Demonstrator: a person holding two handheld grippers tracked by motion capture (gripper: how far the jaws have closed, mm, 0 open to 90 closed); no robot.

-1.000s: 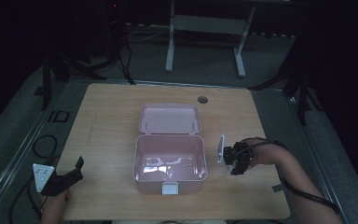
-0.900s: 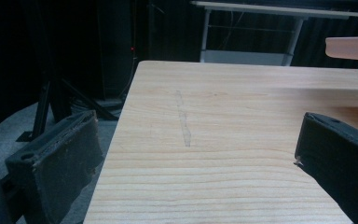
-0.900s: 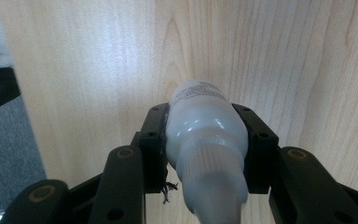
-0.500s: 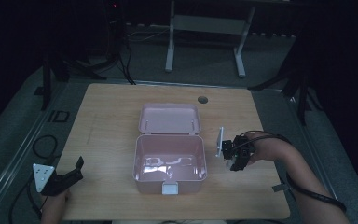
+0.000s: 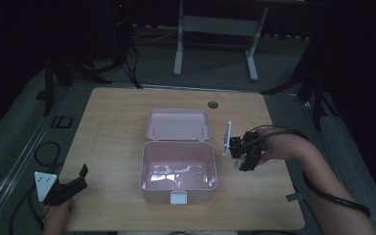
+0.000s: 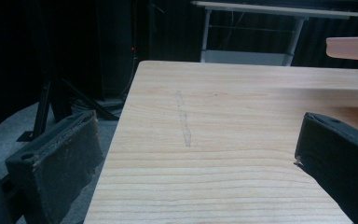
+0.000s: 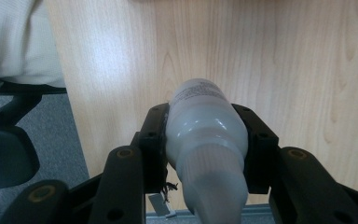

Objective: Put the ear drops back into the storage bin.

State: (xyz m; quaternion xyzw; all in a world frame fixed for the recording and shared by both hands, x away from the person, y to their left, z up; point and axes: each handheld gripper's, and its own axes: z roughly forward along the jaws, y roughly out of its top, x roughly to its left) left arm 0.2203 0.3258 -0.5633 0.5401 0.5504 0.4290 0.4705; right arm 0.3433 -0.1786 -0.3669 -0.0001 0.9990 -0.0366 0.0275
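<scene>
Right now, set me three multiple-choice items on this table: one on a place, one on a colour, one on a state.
1. Where is the bottle?
A. inside the box
B. between the right gripper's jaws
C. on the floor

2. What colour is the box?
A. pink
B. green
C. black

3. How is the box's lid?
A. shut
B. taken off
C. open, folded back

Key: 1 B, the right gripper clamps the bottle on both sides; 2 A, its walls show pink from above; 3 C, the lid lies back behind the box.

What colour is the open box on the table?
Pink, lid and all. The box shows best in the high view.
</scene>
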